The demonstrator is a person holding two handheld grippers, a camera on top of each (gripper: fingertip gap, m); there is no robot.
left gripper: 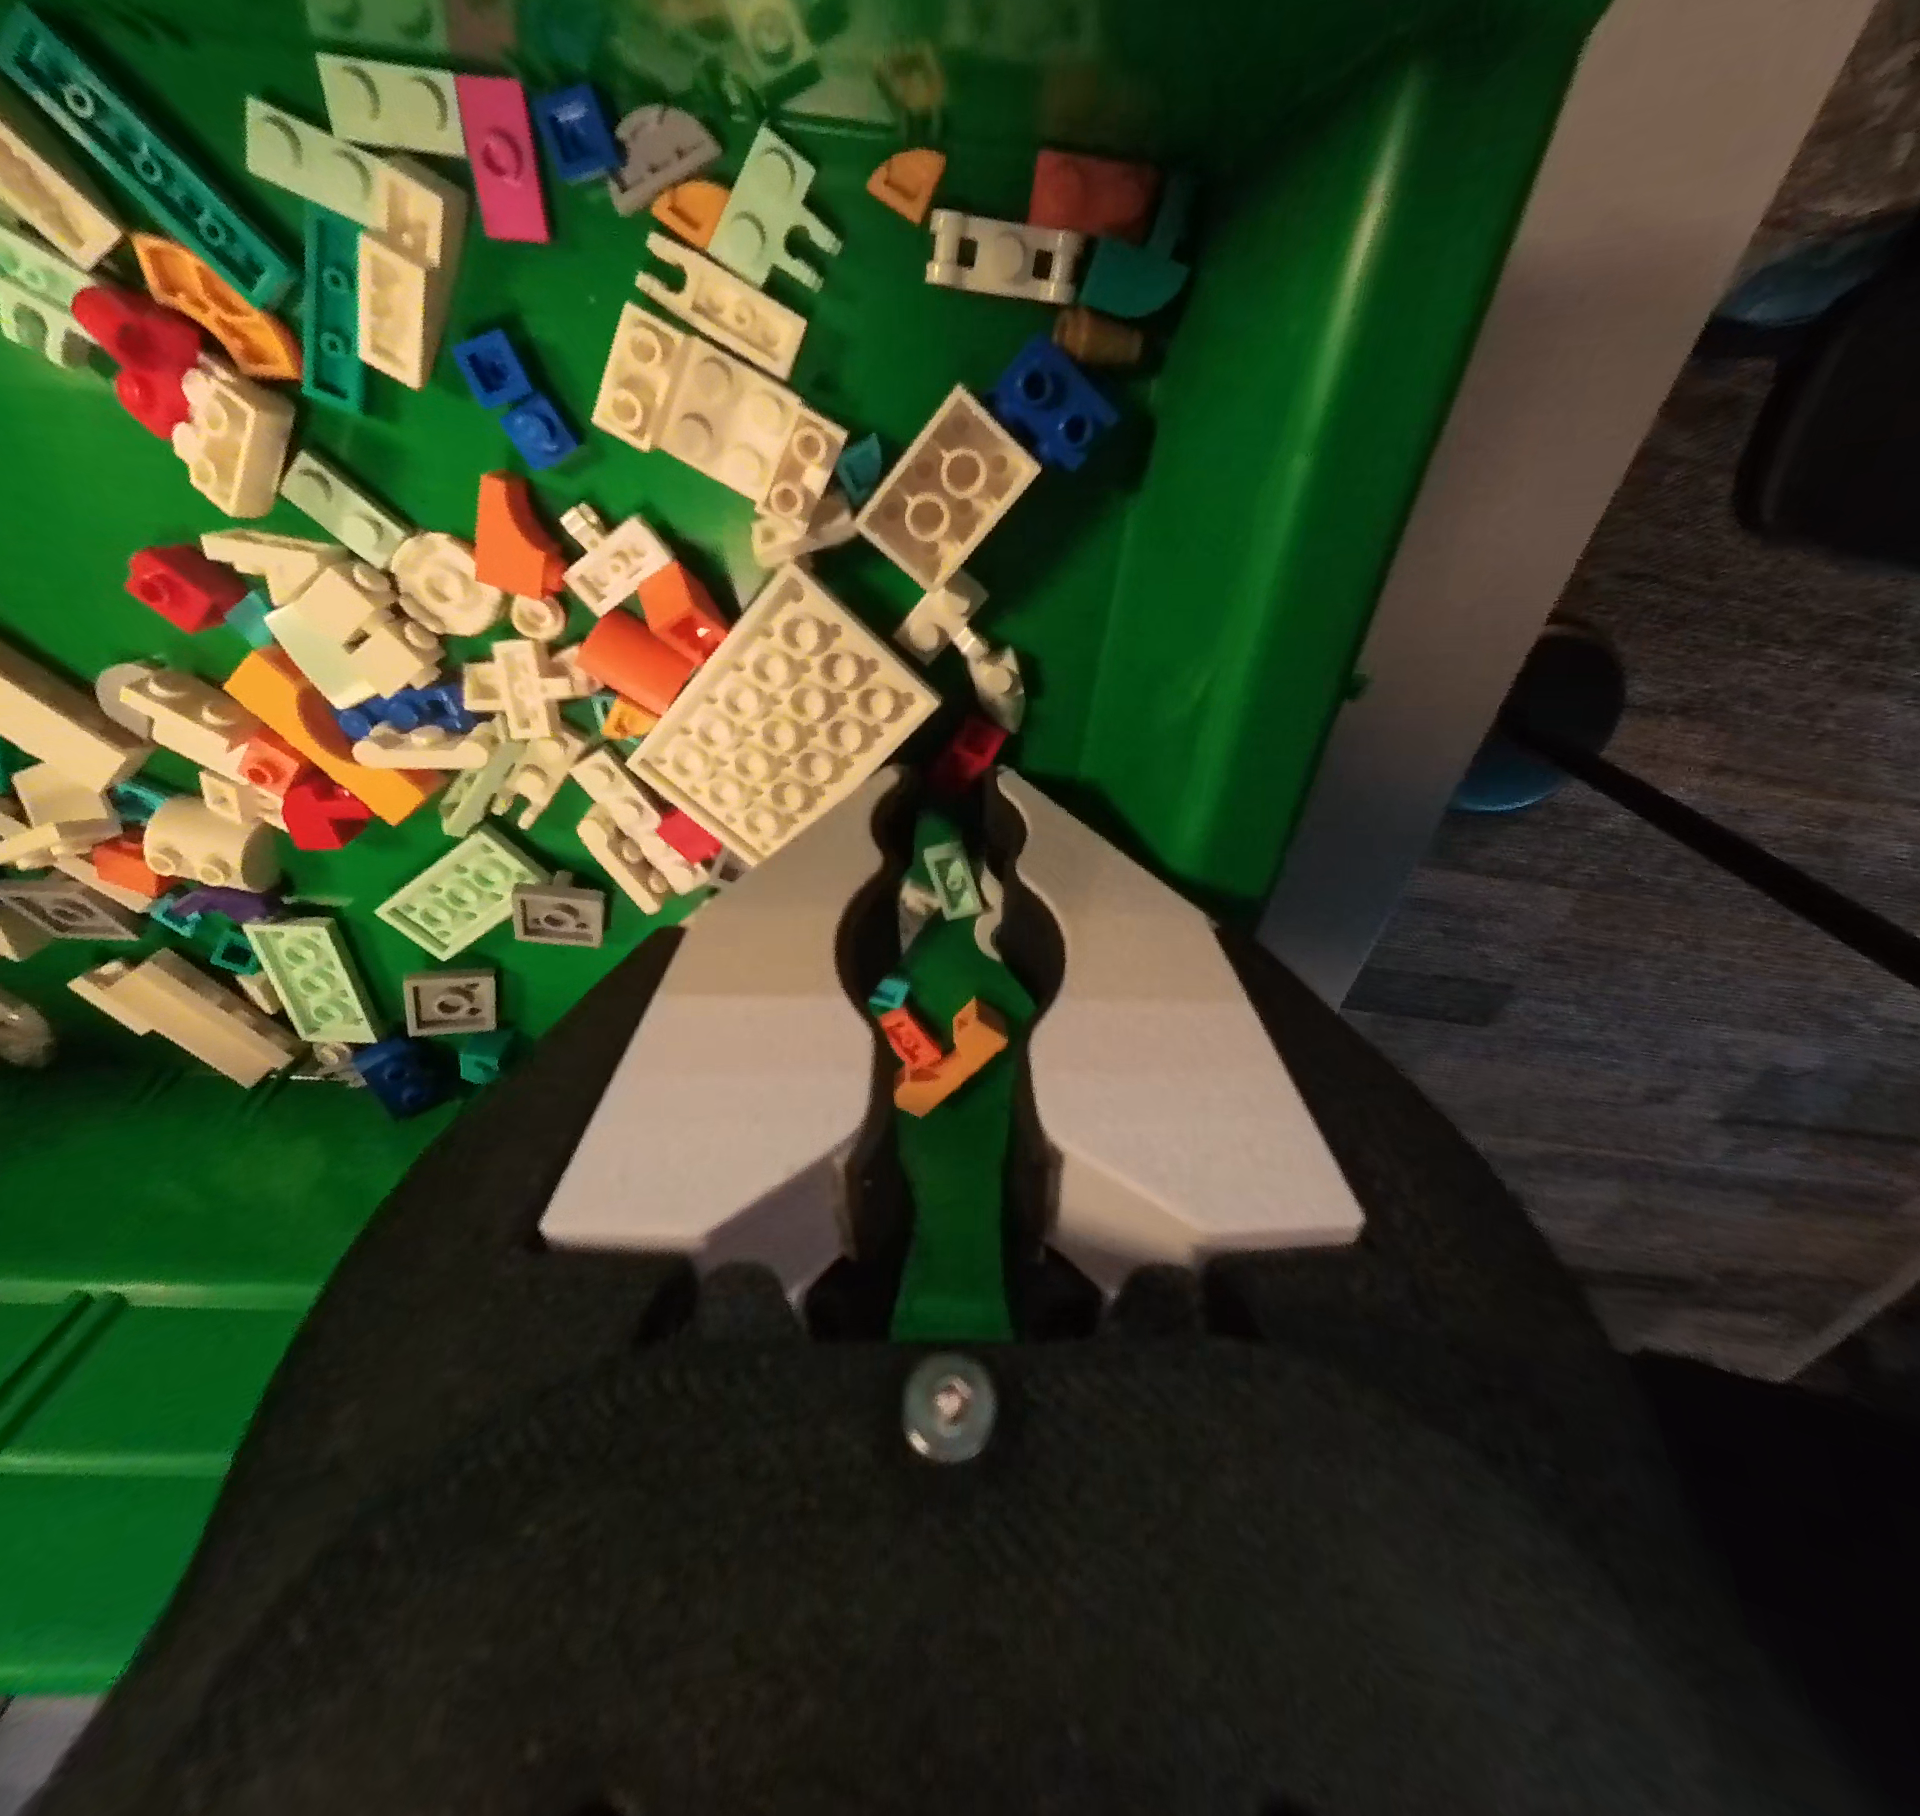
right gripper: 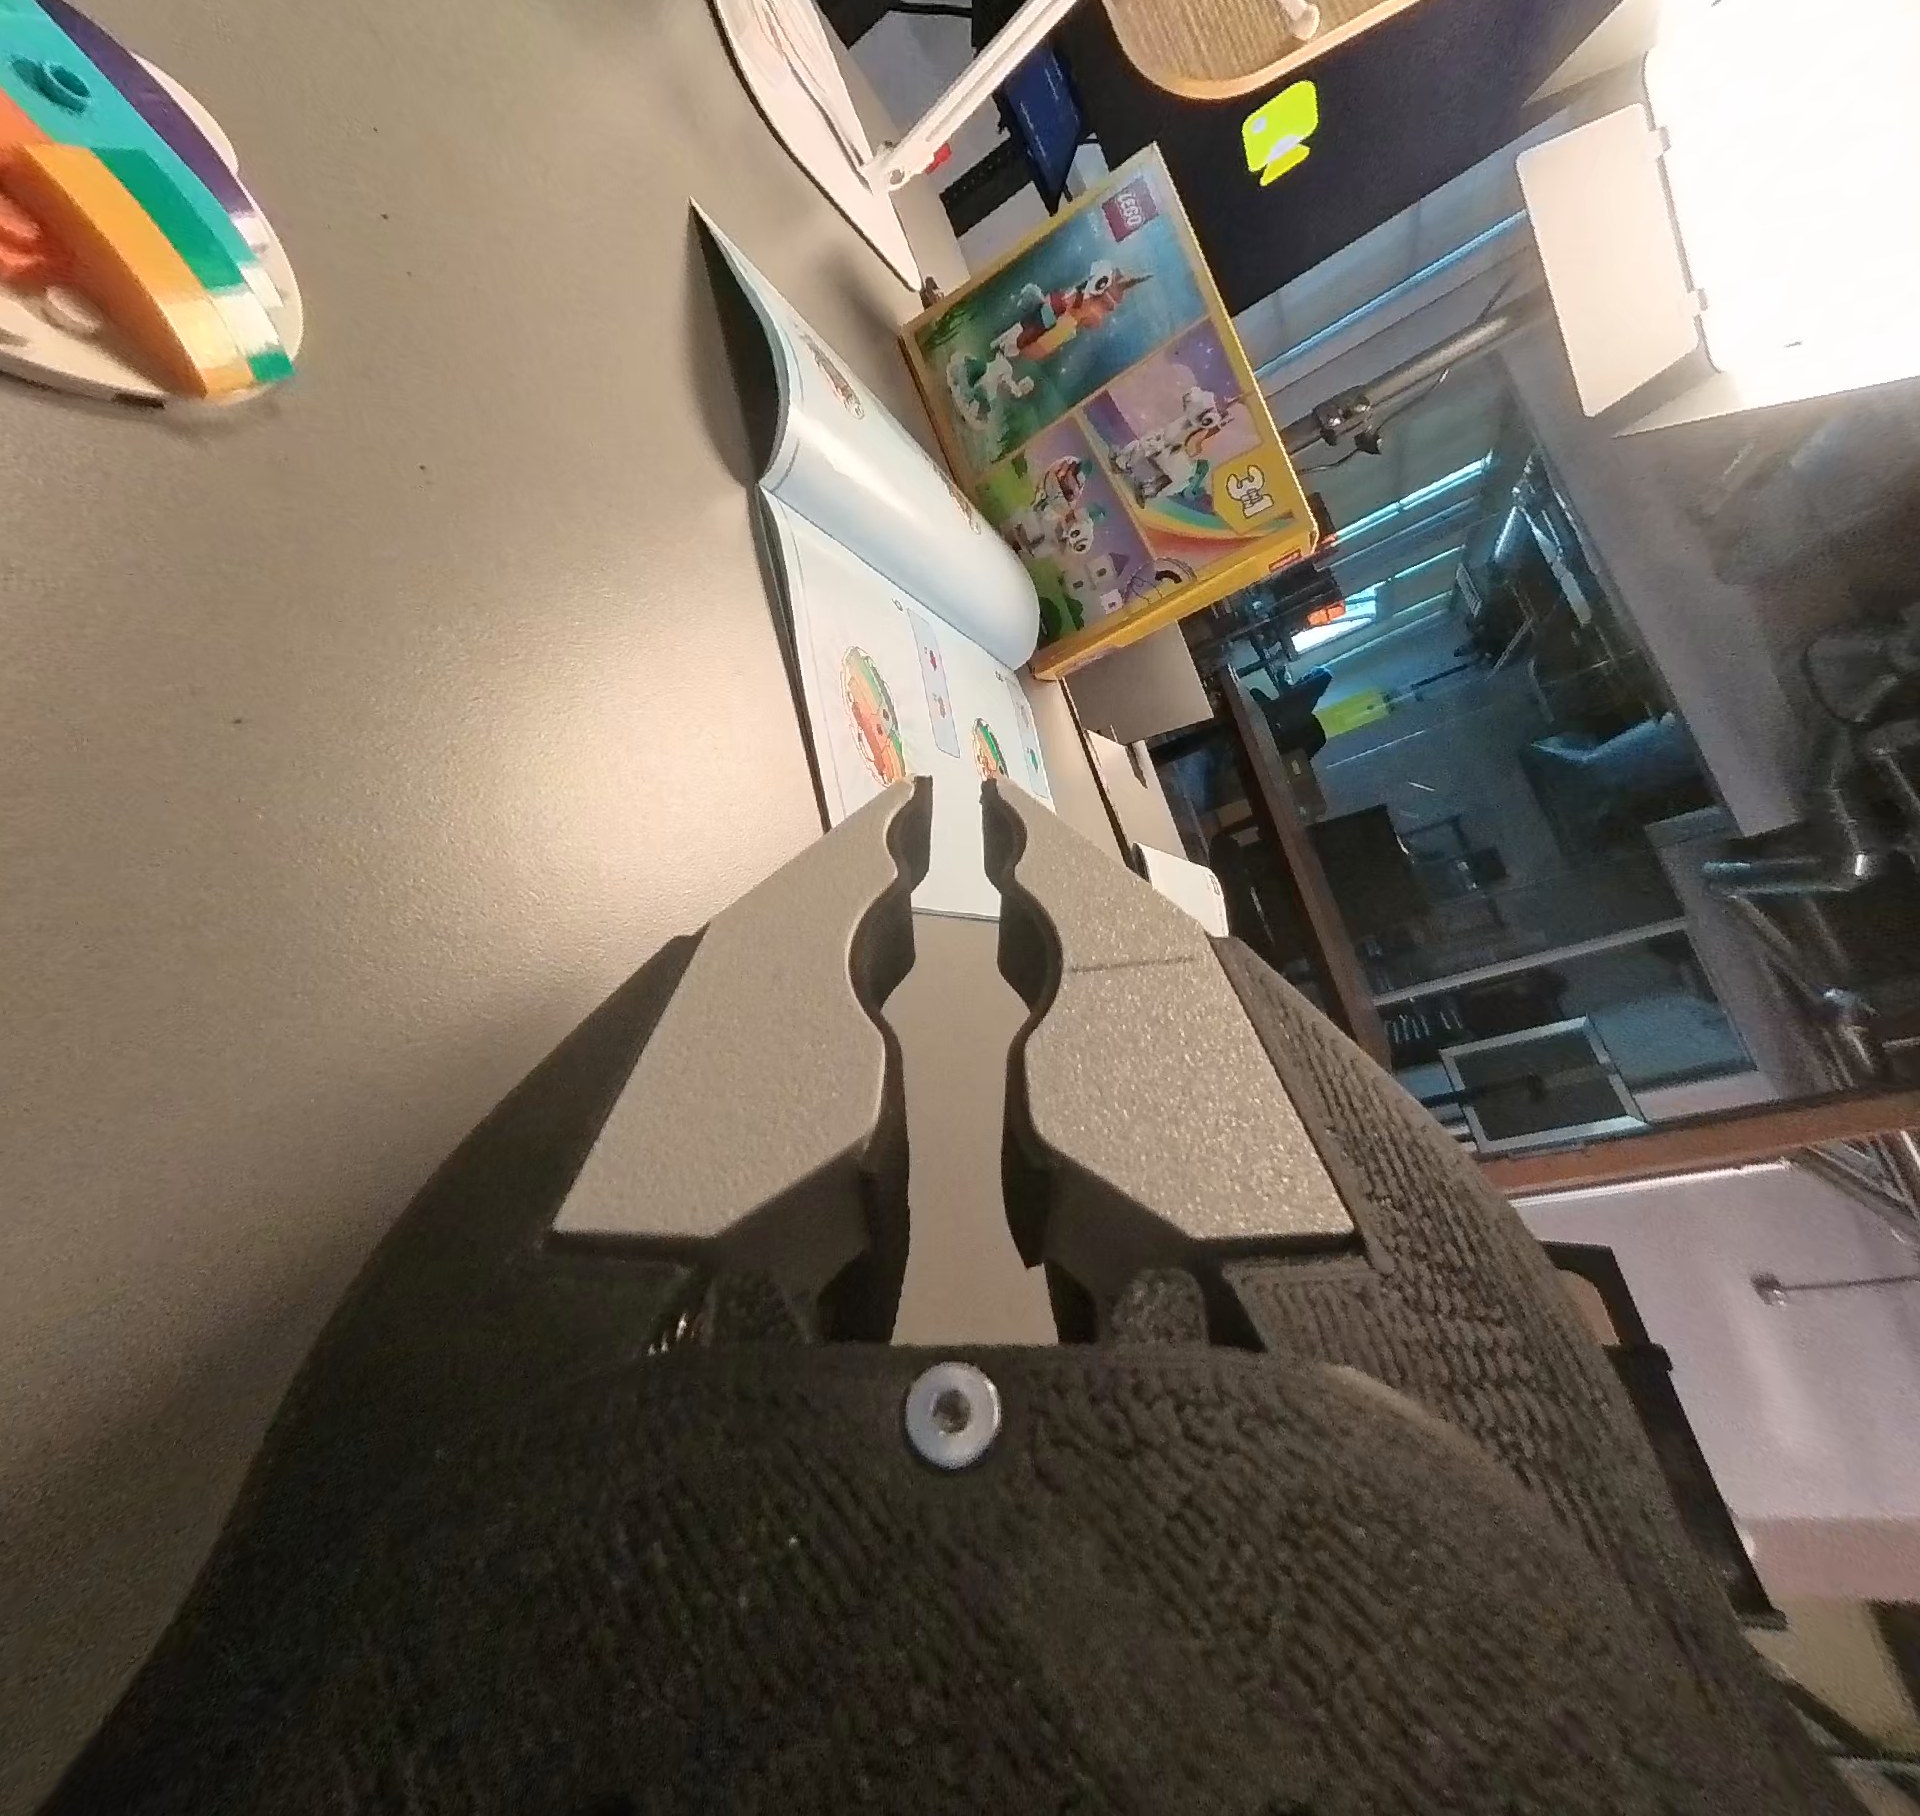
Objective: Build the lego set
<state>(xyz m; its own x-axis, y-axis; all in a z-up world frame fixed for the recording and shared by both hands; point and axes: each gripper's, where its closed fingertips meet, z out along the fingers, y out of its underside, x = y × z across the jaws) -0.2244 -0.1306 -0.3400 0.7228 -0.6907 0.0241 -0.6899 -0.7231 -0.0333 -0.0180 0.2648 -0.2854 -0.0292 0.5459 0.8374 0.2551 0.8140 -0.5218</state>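
While it points down into the green tray (left gripper: 1226,540), the left gripper (left gripper: 951,790) hangs over the loose bricks with its two pale fingers (left gripper: 769,1018) parted by a narrow gap and nothing between them. Seen through that gap, lower down on the tray floor, are a small orange piece (left gripper: 940,1044) and a pale green piece (left gripper: 954,878); neither is clamped. Just ahead and to the left of the fingertips lies a large cream plate (left gripper: 784,717), studs up, with a small red brick (left gripper: 971,748) just off the tips. Farther ahead sits a cream plate turned underside up (left gripper: 951,483) and a blue brick (left gripper: 1055,400) near the tray wall. The rest of the pile spreads away to the gripper's left, its far end too blurred to sort.

The right gripper (right gripper: 956,790) is rolled onto its side, so the grey worktop (right gripper: 416,727) runs up the left of its view. Its fingers (right gripper: 1132,1018) stand slightly apart and hold nothing. Directly ahead of the tips lies an open instruction booklet (right gripper: 894,540), and beyond it the set's box (right gripper: 1112,426) stands at the worktop's edge. Well off to the gripper's left sits the partly built model (right gripper: 135,249), apparently a curved stack of orange, teal and white layers, cut off by the frame.
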